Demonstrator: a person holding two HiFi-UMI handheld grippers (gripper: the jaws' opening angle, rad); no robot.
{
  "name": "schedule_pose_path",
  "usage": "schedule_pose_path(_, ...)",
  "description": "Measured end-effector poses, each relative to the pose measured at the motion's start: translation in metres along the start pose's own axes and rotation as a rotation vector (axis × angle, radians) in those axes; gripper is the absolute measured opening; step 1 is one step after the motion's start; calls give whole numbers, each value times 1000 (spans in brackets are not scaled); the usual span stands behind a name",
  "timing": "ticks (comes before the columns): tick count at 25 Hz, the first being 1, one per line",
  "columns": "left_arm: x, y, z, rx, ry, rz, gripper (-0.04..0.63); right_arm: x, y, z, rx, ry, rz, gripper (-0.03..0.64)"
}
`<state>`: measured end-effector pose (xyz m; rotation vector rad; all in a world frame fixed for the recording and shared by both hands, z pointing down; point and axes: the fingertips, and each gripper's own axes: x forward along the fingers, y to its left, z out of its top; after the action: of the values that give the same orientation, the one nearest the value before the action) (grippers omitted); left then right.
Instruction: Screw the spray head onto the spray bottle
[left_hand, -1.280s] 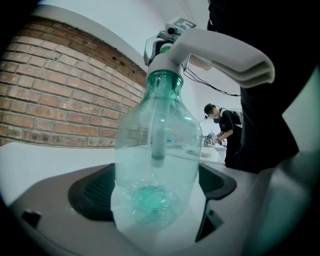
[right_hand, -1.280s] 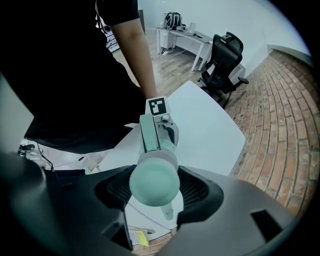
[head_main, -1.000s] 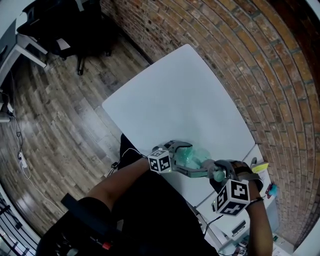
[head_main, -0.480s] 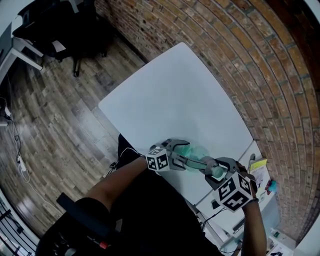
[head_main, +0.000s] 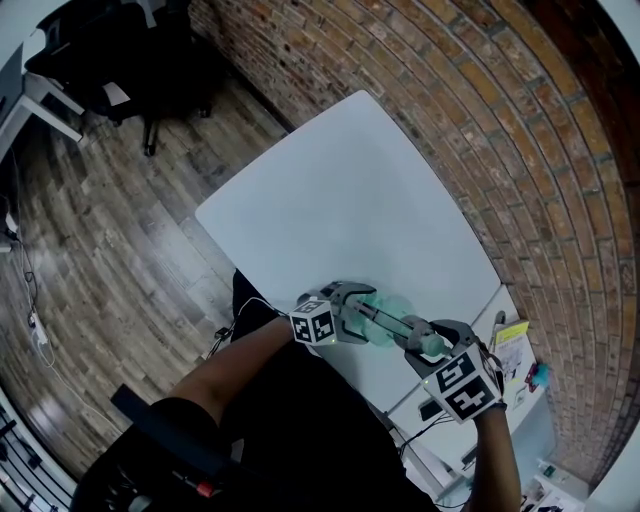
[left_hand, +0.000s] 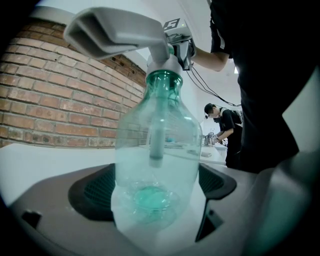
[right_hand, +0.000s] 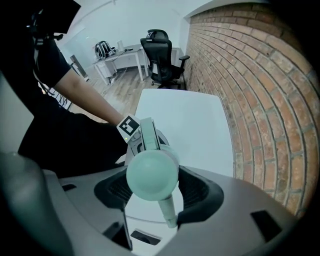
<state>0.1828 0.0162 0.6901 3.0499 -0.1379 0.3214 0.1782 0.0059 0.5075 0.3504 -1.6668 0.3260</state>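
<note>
A clear green spray bottle (left_hand: 157, 165) is held above the white table's (head_main: 340, 200) near edge, with my left gripper (left_hand: 152, 187) shut on its lower body. In the head view that left gripper (head_main: 350, 305) sits left of the bottle (head_main: 388, 312). The grey and green spray head (left_hand: 120, 32) sits on the bottle's neck, its dip tube hanging inside. My right gripper (right_hand: 152, 182) is shut on the spray head (right_hand: 152, 174), which hides the bottle from it. In the head view the right gripper (head_main: 425, 342) meets the bottle from the right.
A brick wall (head_main: 480, 120) runs along the table's far and right sides. A black office chair (head_main: 150, 60) stands on the wood floor at the upper left. A second surface with small items (head_main: 520, 350) lies at the lower right. A person (left_hand: 225, 125) stands far off.
My right gripper has turned a little around the spray head, and its marker cube has swung slightly left. The left gripper and the bottle have barely shifted.
</note>
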Motion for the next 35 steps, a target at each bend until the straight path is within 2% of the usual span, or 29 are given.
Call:
schedule_pose_path(5,-1,0,0,-2,-2,-1,514,-1,1,2,66,-18,0,259)
schedule_pose_path(15,-1,0,0,-1,-1,0,512,-3,1,1,59,-43,-25,261)
schedule_pose_path(19,-1,1,0,-2,0,-2,513,-12,0,5,-52,-36,-41,261)
schedule_pose_path(22,-2,1,0,-5,0,-1,514,-17,4,10,-209,-36,-52,261)
schedule_pose_path(25,-1,2,0,-3,-3,1,513,-13,10,6,-344,26,-54,261)
schedule_pose_path(29,-1,1,-1,-5,-2,3,513,-9,8,7,-466,77,-78,261)
schedule_pose_path(35,0,1,0,-2,0,9,514,-2,9,6,-583,114,-41,259)
